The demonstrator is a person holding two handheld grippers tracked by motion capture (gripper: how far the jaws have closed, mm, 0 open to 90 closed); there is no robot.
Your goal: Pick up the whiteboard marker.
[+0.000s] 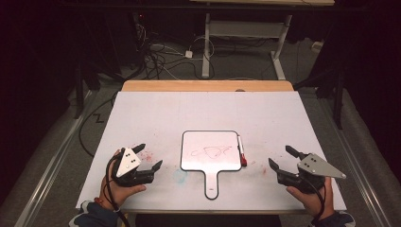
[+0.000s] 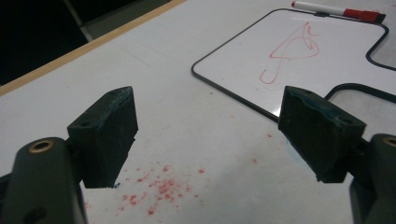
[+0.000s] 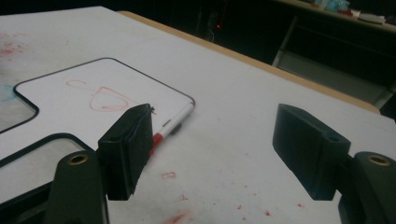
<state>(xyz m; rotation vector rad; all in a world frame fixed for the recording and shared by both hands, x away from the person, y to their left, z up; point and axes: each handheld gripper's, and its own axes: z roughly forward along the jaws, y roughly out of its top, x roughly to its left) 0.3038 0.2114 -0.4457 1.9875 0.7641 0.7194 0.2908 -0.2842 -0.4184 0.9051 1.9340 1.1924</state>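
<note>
- Both the left hand-held gripper (image 1: 152, 157) and the right hand-held gripper (image 1: 279, 157) stand open, empty.
- Red-capped marker (image 1: 241, 151) beside the paddle whiteboard (image 1: 211, 151) on the tabletop (image 1: 156, 113): probably light, stiff, slick; pinch mid-barrel.

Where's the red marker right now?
In the high view the red marker lies along the right edge of the small whiteboard, mid-table, nearer the right gripper than the left.

One whiteboard (image 1: 210, 150), one marker (image 1: 241, 150), two grippers (image 1: 150, 156) (image 1: 280, 157)
</note>
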